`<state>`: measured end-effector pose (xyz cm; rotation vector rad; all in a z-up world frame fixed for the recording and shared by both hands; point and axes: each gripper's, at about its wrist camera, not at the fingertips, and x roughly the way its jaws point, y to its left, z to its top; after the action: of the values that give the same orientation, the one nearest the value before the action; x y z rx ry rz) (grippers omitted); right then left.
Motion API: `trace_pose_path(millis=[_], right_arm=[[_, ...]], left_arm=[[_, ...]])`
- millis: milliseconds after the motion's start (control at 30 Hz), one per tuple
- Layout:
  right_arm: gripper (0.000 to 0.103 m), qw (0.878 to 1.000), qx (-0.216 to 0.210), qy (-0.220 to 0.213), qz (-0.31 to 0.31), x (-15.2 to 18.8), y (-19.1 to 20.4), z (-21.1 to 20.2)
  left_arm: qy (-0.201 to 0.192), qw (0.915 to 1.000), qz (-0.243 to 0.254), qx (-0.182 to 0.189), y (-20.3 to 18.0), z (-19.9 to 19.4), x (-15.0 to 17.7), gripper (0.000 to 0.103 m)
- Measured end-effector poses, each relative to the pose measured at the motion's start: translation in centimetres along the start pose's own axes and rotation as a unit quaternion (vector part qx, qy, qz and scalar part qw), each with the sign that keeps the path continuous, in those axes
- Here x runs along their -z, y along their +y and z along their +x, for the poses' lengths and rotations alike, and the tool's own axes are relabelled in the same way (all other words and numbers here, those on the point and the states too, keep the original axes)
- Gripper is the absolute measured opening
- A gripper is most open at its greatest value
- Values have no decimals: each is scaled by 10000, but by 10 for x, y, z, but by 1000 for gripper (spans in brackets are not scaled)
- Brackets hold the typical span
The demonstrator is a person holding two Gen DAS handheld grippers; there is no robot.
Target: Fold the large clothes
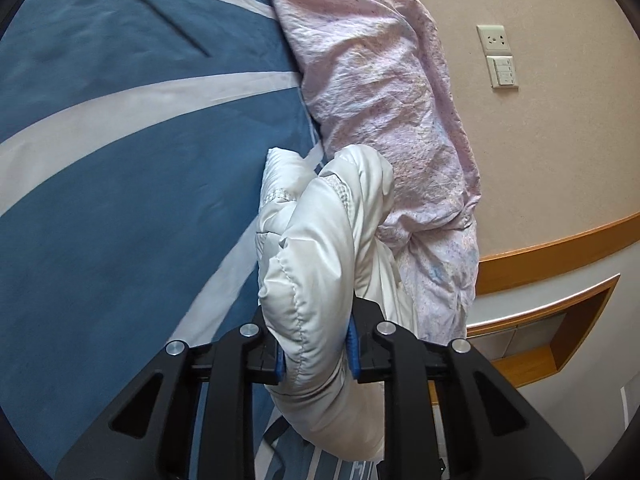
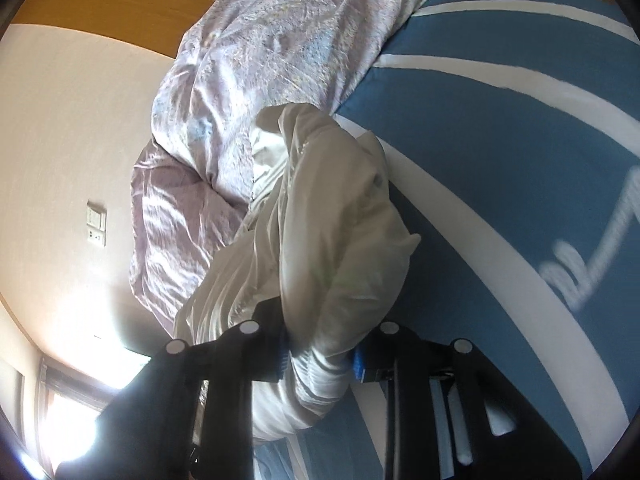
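A white puffy quilted jacket [image 1: 316, 248] is bunched up and lifted over the bed. In the left wrist view my left gripper [image 1: 316, 344] is shut on a thick padded fold of it, the blue pads pressing both sides. In the right wrist view my right gripper [image 2: 320, 354] is shut on another bunched part of the white jacket [image 2: 328, 216], which hangs in loose folds in front of the fingers. How the rest of the jacket lies below is hidden by the black gripper bodies.
A blue bedspread with broad white stripes [image 1: 120, 160] covers the bed. A crumpled pink floral quilt [image 1: 380, 92] lies heaped against the beige wall. A wall socket and switch [image 1: 500, 56] and a wooden-edged shelf niche [image 1: 552, 312] sit beyond the bed.
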<state>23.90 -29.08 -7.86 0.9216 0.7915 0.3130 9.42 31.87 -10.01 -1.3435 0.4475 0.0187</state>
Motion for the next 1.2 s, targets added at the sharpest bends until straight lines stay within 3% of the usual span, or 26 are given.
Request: trace_pose_path(millis=[167,233,300,400,467,500,533,600,767,867,967,1033,1200], right_arm=[[24,10000,42,-46,-21,14,-9,-15],[29,9997,211,-56,-93,17,-11,-15],[42,9991,403,-82,-64,17,-13,-15],[58,9966,740,-334,-119,18,-12,-26],[68,9849,1356,-992,-408,18,-2,-42],[69,9766,1633,-1267,-587,19,5,-50],[69,9586,2097,-1674,-954,20,21,-57],[69,9355,2445,-1941,-1657,26,51,-57],[69,9189,1899,-1278,-3214,52,122,-19],[71,8922,1783,-642,-4099,82,160,25],[71,8675,1841,-433,-4601,104,182,54],[71,8597,1883,-362,-4735,113,188,66],[71,8533,1924,-95,-4845,128,187,84]], left_arm=[[17,10000,18,-93,8,-10,8,22],[37,9998,-8,-181,12,-9,9,25],[68,9996,-14,-266,15,-7,9,30],[29,9991,134,-402,16,-8,10,46],[-34,9984,235,-509,16,-10,11,70],[-55,9983,284,-505,16,-11,11,72],[-83,9982,317,-502,17,-12,12,72],[-136,9979,371,-521,17,-13,14,72],[-417,9935,784,-718,8,-17,22,75],[-567,9866,1139,-1024,0,-17,28,83],[-451,9859,1203,-1068,-2,-13,28,86],[-365,9845,1277,-1148,-5,-9,28,89],[-160,9825,1388,-1228,-8,1,28,90]])
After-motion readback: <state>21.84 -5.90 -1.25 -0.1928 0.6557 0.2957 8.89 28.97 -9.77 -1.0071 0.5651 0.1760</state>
